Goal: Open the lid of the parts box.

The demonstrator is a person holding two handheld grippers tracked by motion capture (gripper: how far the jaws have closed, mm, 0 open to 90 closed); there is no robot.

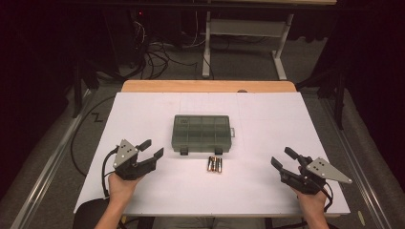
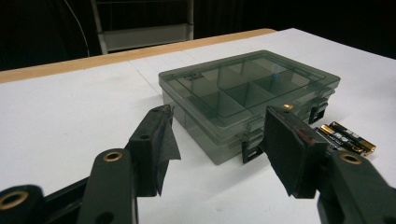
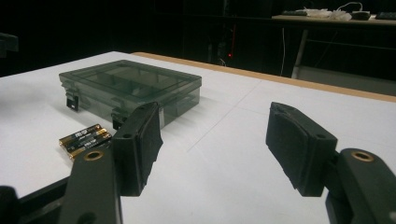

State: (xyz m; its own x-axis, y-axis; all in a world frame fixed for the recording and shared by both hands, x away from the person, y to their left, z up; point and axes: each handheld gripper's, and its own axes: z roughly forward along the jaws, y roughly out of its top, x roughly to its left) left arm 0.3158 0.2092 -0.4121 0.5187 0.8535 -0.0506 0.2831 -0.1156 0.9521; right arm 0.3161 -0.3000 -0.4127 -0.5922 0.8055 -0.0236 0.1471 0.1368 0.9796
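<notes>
One smoky plastic box sits in the middle of the white worktop, its lid down and two black latches on the side facing the person. Through the lid I count several small compartments, though not exactly how many. Just in front of the box, apart from it, lie the batteries, side by side and touching; I make out three or four. Two tongs are held low over the worktop, well apart from box and batteries: the left tongs at the near left, the right tongs at the near right. Both stand wide open with nothing between them.
</notes>
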